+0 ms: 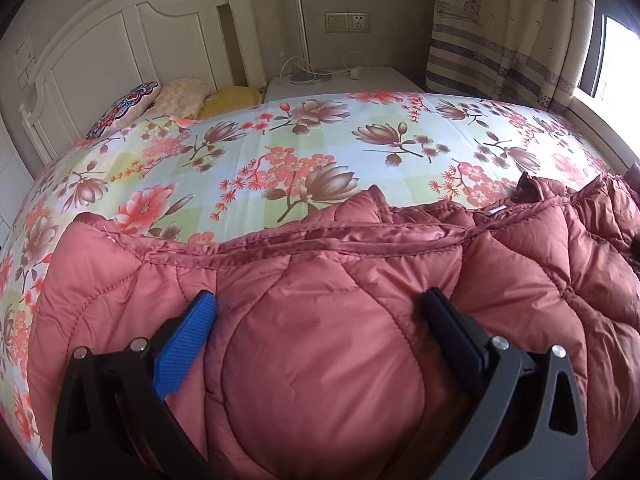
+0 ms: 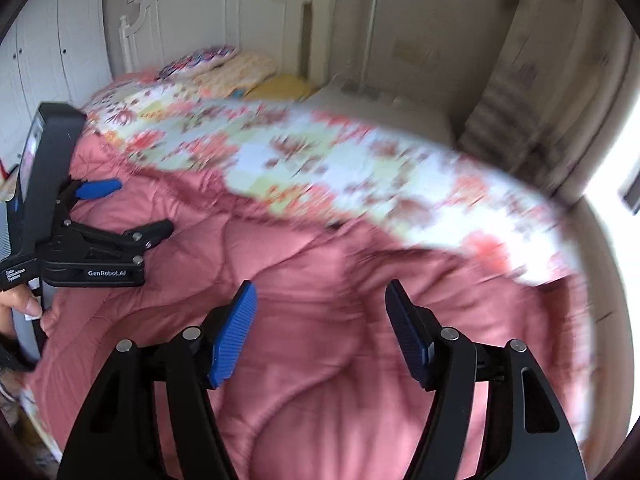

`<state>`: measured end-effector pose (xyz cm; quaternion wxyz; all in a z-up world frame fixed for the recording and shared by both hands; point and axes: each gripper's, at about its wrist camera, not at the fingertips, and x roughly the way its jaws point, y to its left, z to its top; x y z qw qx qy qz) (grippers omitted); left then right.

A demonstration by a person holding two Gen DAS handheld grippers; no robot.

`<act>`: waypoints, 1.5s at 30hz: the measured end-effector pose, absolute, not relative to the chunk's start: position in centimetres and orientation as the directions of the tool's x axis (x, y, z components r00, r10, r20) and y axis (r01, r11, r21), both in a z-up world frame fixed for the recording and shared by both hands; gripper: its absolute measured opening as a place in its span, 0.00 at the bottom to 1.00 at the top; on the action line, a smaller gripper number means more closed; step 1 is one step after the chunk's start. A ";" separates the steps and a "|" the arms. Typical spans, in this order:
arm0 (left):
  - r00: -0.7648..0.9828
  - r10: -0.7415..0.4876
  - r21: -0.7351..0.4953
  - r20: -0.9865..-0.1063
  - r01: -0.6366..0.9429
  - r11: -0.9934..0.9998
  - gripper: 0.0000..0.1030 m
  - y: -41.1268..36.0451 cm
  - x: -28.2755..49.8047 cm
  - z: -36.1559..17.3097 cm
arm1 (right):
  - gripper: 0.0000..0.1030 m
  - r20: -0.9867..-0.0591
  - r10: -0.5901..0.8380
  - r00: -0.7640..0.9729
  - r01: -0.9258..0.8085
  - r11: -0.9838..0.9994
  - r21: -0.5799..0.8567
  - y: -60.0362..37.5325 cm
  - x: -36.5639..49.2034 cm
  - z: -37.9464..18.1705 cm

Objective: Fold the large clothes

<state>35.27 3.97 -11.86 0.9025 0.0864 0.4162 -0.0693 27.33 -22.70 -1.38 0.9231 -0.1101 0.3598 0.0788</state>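
Right gripper [image 2: 320, 320] spread wide, nothing between blue pads, poised over pink quilted coat [image 2: 312, 360]. Left gripper [image 1: 320, 320] also wide, pads resting on coat's puffy panel either side, not pinching (right view shows it from side [image 2: 124, 208], body printed "GenRobot.AI", smaller label too blurred to read). Coat lies across near part of floral bedsheet [image 1: 320, 136]; headboard [image 1: 120, 40] beyond coat, pillows [image 1: 180, 96] against it.

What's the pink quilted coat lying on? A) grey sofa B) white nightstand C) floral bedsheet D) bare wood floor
C: the coat is spread over the near part of the bed, with the floral sheet showing beyond it up to the white headboard.
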 end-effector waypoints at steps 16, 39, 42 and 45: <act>0.643 -0.061 0.087 -0.763 0.195 0.977 0.98 4.1 35.3 -11.9 | 0.83 -0.764 0.058 0.642 -0.107 0.994 -0.014 -31.1 29.5 -4.1; 0.645 -0.065 0.080 -0.761 0.194 0.978 0.98 4.1 35.3 -11.8 | 0.92 -0.769 0.159 0.619 -0.389 0.913 -0.125 -16.7 25.4 -6.1; 0.643 -0.060 0.078 -0.764 0.184 0.980 0.98 4.2 35.4 -11.8 | 0.95 -0.748 0.231 0.623 -0.394 0.918 -0.044 -17.6 26.2 -7.6; 0.629 -0.026 0.114 -0.777 0.181 0.977 0.98 3.7 35.4 -11.6 | 0.95 -0.755 0.260 0.602 -0.393 0.920 0.004 -18.2 26.5 -7.9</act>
